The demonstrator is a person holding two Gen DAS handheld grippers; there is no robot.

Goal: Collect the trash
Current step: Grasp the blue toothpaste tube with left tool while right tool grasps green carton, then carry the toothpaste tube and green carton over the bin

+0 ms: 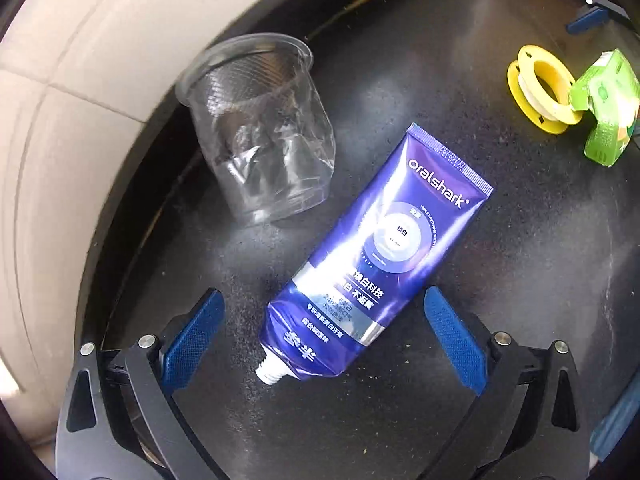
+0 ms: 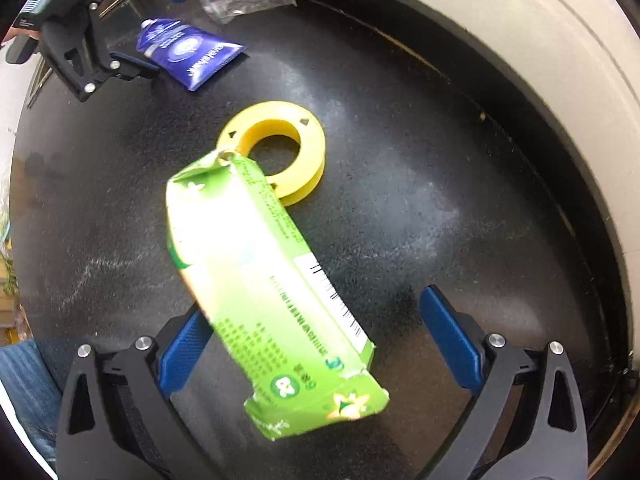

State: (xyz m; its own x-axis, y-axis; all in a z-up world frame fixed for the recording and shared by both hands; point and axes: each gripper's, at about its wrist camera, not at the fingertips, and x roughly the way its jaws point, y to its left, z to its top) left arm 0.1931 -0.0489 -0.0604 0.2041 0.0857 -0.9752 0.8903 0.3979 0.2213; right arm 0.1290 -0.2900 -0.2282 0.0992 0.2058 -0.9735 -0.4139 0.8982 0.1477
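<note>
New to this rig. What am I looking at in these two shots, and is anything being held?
There is no robot arm. A person holds one two-finger claw in each hand, and each claw has a fisheye camera that looks forward along its blue fingers.

The left wrist view shows the left claw open, with a purple toothpaste tube lying between its fingers but not gripped. Beyond it a crumpled clear plastic cup lies on its side.

The right wrist view shows the right claw open around a flattened green carton, whose far end overlaps a yellow spool. The other claw appears at the top left of this view.

Everything rests on a round black table. Nothing is held yet.
</note>
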